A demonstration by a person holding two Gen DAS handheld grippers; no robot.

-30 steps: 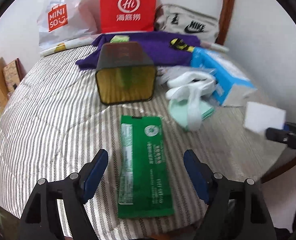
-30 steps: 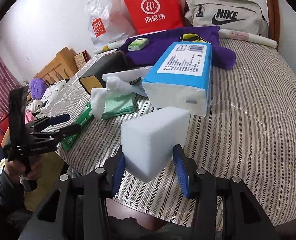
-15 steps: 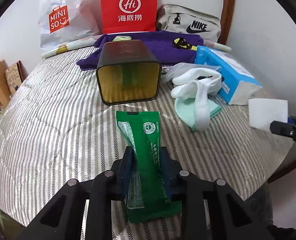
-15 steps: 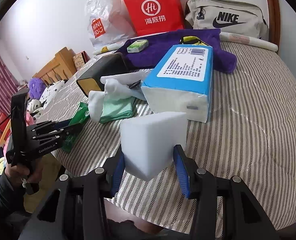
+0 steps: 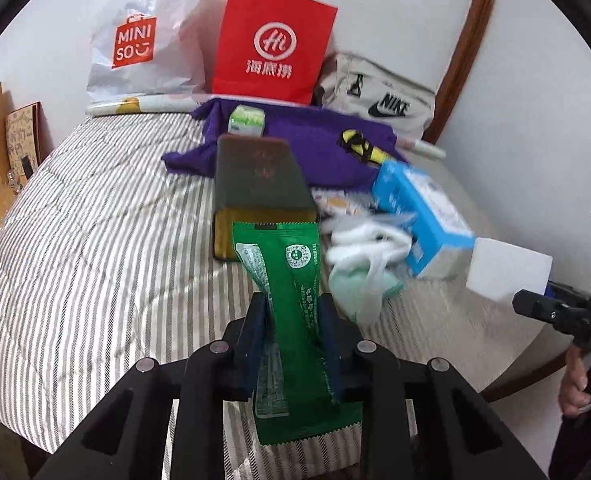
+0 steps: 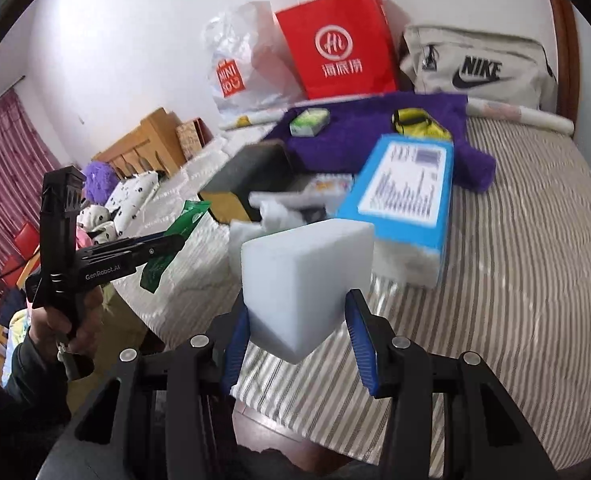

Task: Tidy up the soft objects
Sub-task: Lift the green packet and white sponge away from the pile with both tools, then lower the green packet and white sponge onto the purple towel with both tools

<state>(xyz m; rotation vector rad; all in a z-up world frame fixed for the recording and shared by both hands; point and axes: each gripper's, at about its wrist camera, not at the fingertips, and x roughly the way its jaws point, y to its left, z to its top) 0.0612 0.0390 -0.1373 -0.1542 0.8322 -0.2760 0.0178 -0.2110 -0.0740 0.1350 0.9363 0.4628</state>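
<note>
Left wrist view, green packet (image 5: pixel 295 280) now lifted, left tool (image 5: pixel 293 312) clamped

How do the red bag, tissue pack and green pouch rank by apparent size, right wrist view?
1. red bag
2. tissue pack, close behind the bag, and it sits nearer the camera, so that order is unsure
3. green pouch, clearly smallest

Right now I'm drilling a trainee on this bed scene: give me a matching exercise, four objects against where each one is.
Objects:
1. green foil packet
2. white foam block
3. small green-and-white tissue pack
4. blue tissue package

Places:
A. lying on the purple cloth
B. clamped in the right gripper
C. lying on the striped bedcover
D. clamped in the left gripper

Pairs: 1-D, 2-B, 3-A, 4-C
</note>
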